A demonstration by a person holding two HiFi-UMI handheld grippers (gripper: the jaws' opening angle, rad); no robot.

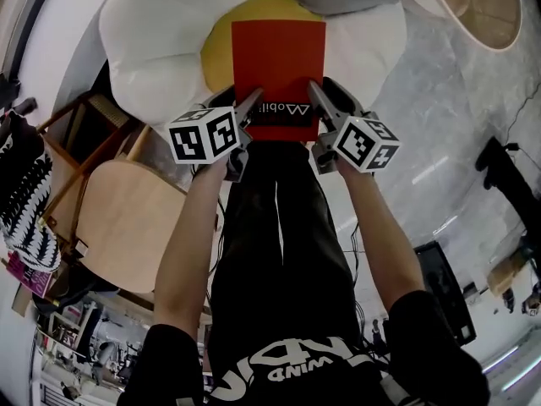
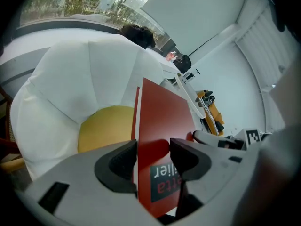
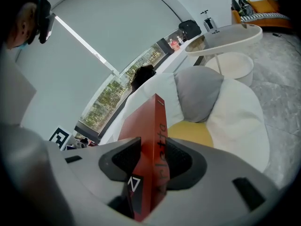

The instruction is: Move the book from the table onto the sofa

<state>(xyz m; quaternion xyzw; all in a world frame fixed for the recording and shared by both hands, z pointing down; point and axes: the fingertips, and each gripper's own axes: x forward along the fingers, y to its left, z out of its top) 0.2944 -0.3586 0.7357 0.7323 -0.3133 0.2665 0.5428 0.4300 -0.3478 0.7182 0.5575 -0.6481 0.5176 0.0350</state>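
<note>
A red book [image 1: 279,66] hangs over the yellow centre [image 1: 218,49] of a white flower-shaped sofa [image 1: 161,32]. My left gripper [image 1: 252,101] is shut on the book's near left corner. My right gripper [image 1: 317,91] is shut on its near right corner. In the left gripper view the book [image 2: 162,121] stands edge-on between the dark pads of the left gripper [image 2: 153,157], with the yellow centre [image 2: 103,126] behind it. In the right gripper view the right gripper [image 3: 151,157] has its pads pressed on both covers of the book [image 3: 153,126]. The sofa's grey cushion [image 3: 197,91] lies beyond.
A wooden chair with a round seat [image 1: 127,218] stands left of the person's legs. A round pale table [image 1: 482,2] is at the far right, and the same table [image 3: 225,34] shows behind the sofa. A black-and-white striped cloth [image 1: 25,201] hangs at the far left.
</note>
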